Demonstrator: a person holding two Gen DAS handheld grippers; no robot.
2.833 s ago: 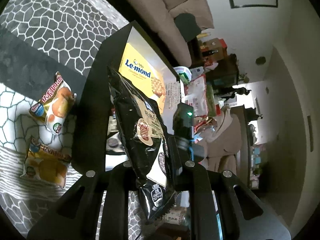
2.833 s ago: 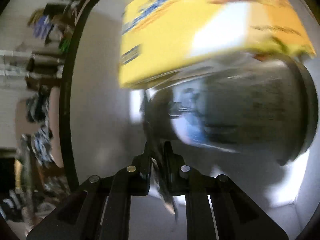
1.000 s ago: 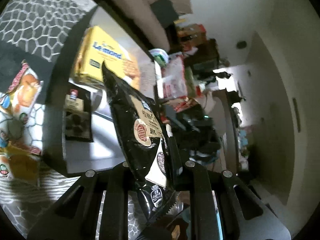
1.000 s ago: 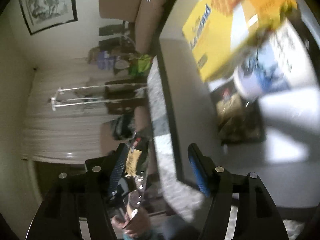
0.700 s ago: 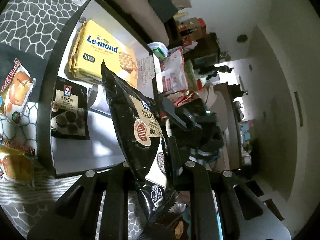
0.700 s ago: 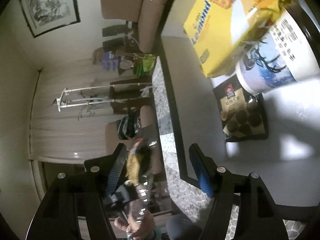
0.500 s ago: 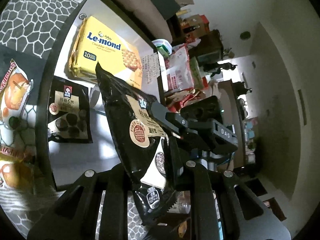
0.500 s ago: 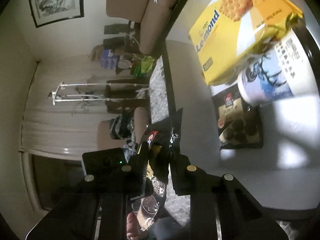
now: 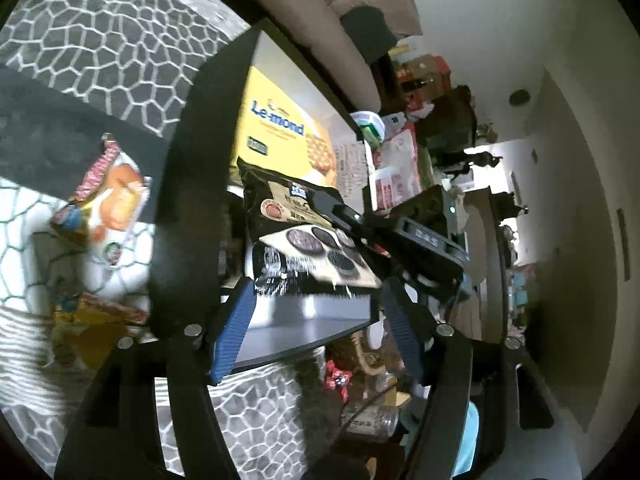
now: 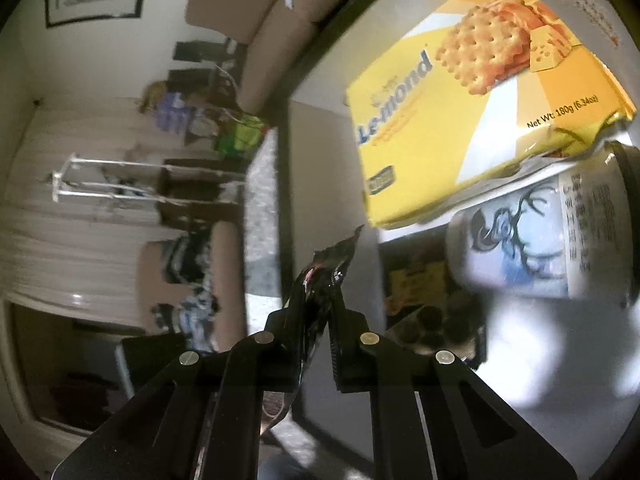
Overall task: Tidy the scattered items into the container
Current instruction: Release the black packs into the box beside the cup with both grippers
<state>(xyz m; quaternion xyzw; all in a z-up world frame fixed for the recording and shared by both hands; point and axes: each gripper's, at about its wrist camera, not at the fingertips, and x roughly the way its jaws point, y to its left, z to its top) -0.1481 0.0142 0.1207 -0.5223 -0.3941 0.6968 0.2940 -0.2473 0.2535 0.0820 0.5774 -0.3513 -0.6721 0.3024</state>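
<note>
Left gripper (image 9: pixel 316 320): your blue-padded fingers (image 9: pixel 234 326) have just been spreading and now sit apart. The black cookie bag (image 9: pixel 304 236) hangs out past the tips, with nothing pressing on it from this side.

Right gripper (image 10: pixel 316 320): these fingers have just been closing and are now pinching the black cookie bag (image 10: pixel 316 292) by its crinkled edge. In the left wrist view you can see that gripper (image 9: pixel 416 236) coming in from 3 o'clock and clamping the bag's right side.

Black cookie bag: so it's in the air over the container (image 9: pixel 188 184), carried by your right hand only.

Container: black-walled box with a pale floor. Already inside are the yellow Le-mond cracker box (image 10: pixel 472 120) at 1 o'clock in the right wrist view, a white tub with a deer print (image 10: pixel 532 244) at 3 o'clock just under it, and another dark cookie packet (image 10: pixel 424 312) lying flat near centre.

Still out: an orange snack packet (image 9: pixel 108 200) at 9 o'clock and a yellow packet (image 9: pixel 92 320) at 8 o'clock in the left wrist view, both on the patterned rug (image 9: pixel 92 36) beside the container.
</note>
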